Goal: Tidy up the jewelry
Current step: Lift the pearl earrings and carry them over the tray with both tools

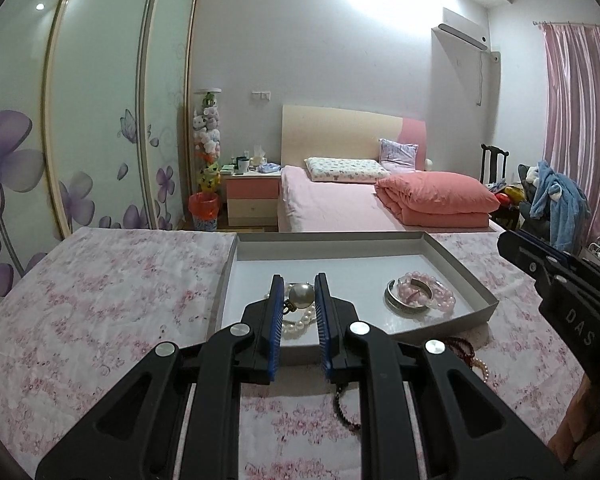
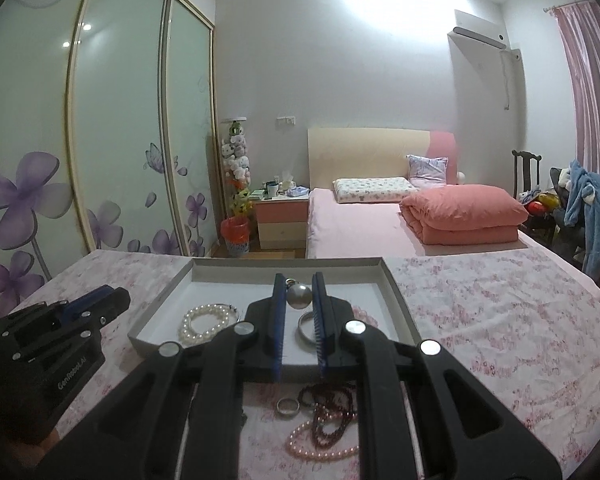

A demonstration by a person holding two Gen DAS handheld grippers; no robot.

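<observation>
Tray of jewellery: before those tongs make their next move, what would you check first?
1. Grey tray open, flat on the cloth: ok.
2. Bare floor left in the tray: ok.
3. Pearl ball pendant gripped, or only lying between the tongs: cannot tell.
4. Cloth cleared of jewellery: not ok; silver ring, dark bead strand and pink pearl strand remain.
5. Left tongs and right tongs apart: ok.

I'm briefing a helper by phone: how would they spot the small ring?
On the flowered pink tablecloth, look in front of the grey tray. The small silver ring lies flat left of a heap of dark red and pink bead strands; it alone is plain metal.
</observation>
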